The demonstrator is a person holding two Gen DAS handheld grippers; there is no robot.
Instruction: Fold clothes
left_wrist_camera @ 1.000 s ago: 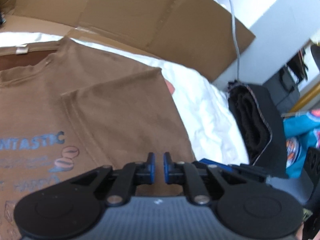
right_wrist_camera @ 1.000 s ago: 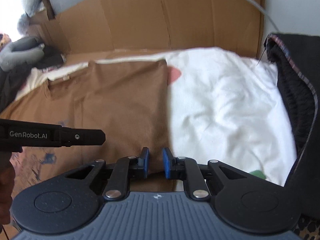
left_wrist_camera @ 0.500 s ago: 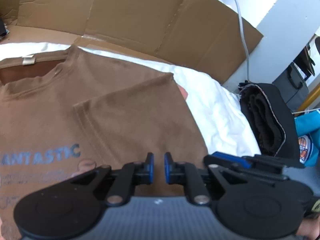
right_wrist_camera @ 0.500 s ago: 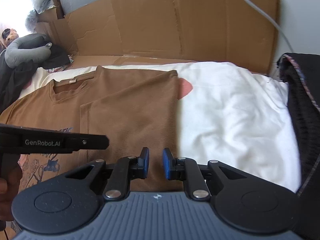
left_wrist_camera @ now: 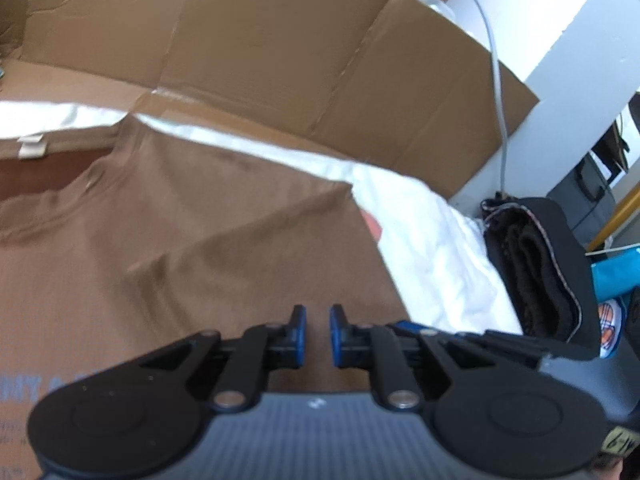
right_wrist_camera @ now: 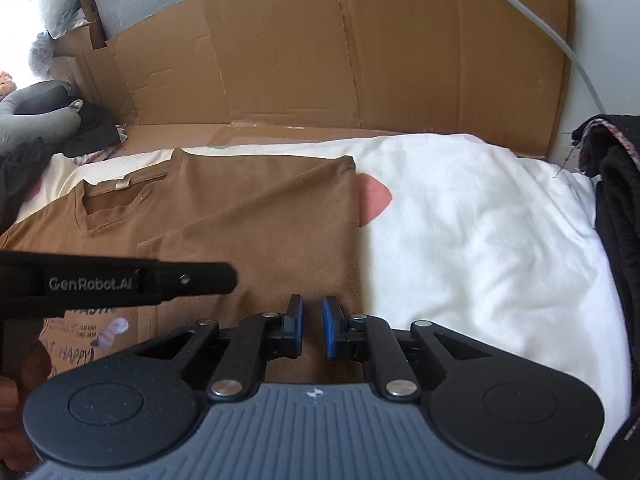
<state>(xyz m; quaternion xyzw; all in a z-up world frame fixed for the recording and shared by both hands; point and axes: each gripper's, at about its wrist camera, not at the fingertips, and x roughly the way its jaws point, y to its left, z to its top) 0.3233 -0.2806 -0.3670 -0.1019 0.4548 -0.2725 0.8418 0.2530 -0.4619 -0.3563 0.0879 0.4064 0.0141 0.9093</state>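
Observation:
A brown T-shirt [left_wrist_camera: 180, 240] [right_wrist_camera: 240, 216] with blue print lies flat on a white sheet [right_wrist_camera: 480, 220]. Its right side and sleeve are folded over onto the front. My left gripper [left_wrist_camera: 317, 316] hovers over the folded part near its right edge. Its jaws are opening, a narrow gap with nothing between them. My right gripper [right_wrist_camera: 312, 312] hangs over the same edge of the shirt. Its jaws are closing, still apart and empty. The left gripper's side shows as a black bar [right_wrist_camera: 160, 280] in the right wrist view, held by a hand.
Flattened cardboard [right_wrist_camera: 320, 60] stands behind the sheet. A folded black garment [left_wrist_camera: 536, 264] [right_wrist_camera: 616, 200] lies at the right edge. A grey cable [left_wrist_camera: 496, 80] hangs down the white wall. Dark clothes and a grey cushion [right_wrist_camera: 36, 120] sit at far left.
The shirt and sheet have slid lower in both views and more cardboard shows. The left jaws stand slightly wider than before, the right jaws slightly narrower.

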